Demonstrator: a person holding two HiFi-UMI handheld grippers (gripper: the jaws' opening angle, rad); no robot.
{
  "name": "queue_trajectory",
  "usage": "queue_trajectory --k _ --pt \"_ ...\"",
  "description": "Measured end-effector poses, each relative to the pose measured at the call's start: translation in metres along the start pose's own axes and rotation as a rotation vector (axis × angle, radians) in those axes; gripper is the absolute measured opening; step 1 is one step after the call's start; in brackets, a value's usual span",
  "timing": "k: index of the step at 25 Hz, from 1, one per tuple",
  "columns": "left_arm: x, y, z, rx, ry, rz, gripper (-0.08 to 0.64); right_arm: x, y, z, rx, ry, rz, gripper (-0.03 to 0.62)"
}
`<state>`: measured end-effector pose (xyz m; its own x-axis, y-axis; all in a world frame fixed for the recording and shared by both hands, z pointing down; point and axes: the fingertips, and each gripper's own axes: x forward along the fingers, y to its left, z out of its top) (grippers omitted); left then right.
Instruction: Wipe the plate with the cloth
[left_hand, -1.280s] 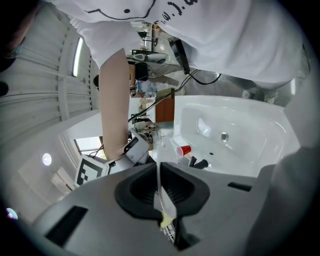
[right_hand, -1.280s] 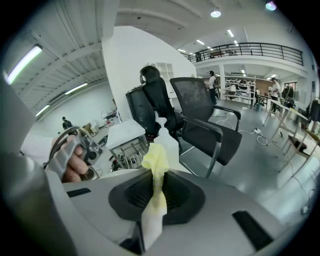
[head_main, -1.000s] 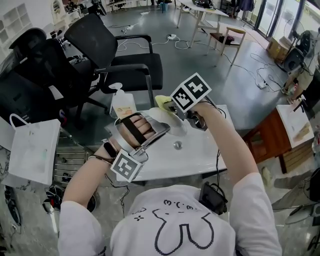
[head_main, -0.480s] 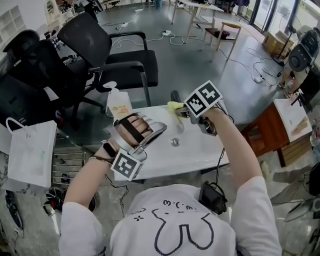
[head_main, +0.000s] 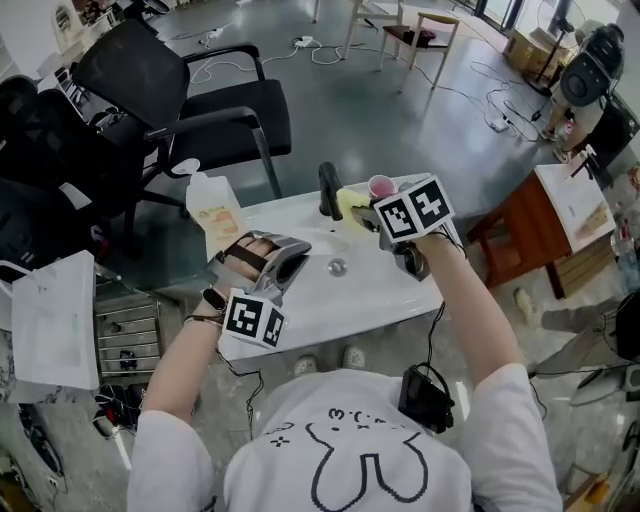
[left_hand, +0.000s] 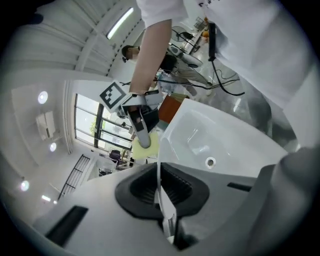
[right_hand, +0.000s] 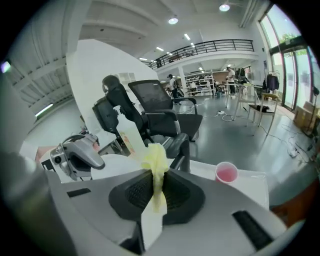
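Left gripper (left_hand: 161, 202) clamped on plate (left_hand: 158, 176) rim, plate edge-on between jaws. Right gripper (right_hand: 156, 192) pinches yellow cloth (right_hand: 155, 159), near plate, apart from it.

Sink (head_main: 375, 290) centre frame: tap (head_main: 326, 190) on its far rim, cup (head_main: 381, 186) just right, bottle (head_main: 212, 210) at left, chair (head_main: 190, 95) behind, upper left.

Likely open-plan office: swivel chairs (head_main: 150, 70)

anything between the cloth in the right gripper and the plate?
Nothing visible. The cloth in the right gripper faces the plate held by the left gripper across open air above the sink; the dark faucet stands just beyond the cloth, beside that line.
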<state>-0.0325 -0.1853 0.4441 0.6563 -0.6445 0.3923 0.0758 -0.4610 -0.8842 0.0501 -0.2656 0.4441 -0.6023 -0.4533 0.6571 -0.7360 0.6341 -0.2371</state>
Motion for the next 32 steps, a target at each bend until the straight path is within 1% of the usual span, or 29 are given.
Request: queue_trajectory --k 4,11,13,14,15,17,20,23,26,30,32 --pt "0.016 -0.028 -0.016 -0.156 0.029 -0.071 0.02 0.008 -0.002 -0.029 0.062 0.009 0.014 0.051" --pt "0.044 -0.06 -0.04 -0.41 0.067 -0.139 0.02 0.03 -0.013 -0.074 0.158 0.046 0.03 0.051" --pt "0.051 -0.068 -0.046 -0.5 0.078 -0.163 0.02 0.035 -0.017 -0.086 0.185 0.059 0.026 0.051" --pt "0.055 -0.073 -0.048 -0.557 0.085 -0.179 0.02 0.036 -0.019 -0.092 0.2 0.065 0.023 0.051" --pt "0.059 -0.078 -0.051 -0.623 0.093 -0.196 0.02 0.038 -0.02 -0.098 0.215 0.07 0.021 0.051" --pt "0.067 -0.088 -0.057 -0.78 0.106 -0.232 0.018 0.042 -0.023 -0.107 0.243 0.074 0.015 0.051" --pt "0.081 -0.103 -0.061 -1.023 0.092 -0.285 0.02 0.046 -0.03 -0.118 0.284 0.073 -0.001 0.051" --pt "0.095 -0.117 -0.063 -1.226 0.096 -0.323 0.02 0.05 -0.038 -0.13 0.323 0.075 -0.017 0.051" --pt "0.111 -0.134 -0.074 -1.444 0.15 -0.337 0.02 0.052 -0.044 -0.142 0.353 0.078 -0.028 0.051" --pt "0.126 -0.16 -0.093 -1.802 0.239 -0.344 0.02 0.055 -0.055 -0.16 0.411 0.086 -0.042 0.051" --pt "0.134 -0.172 -0.097 -1.93 0.261 -0.354 0.02 0.057 -0.06 -0.169 0.444 0.092 -0.043 0.051"
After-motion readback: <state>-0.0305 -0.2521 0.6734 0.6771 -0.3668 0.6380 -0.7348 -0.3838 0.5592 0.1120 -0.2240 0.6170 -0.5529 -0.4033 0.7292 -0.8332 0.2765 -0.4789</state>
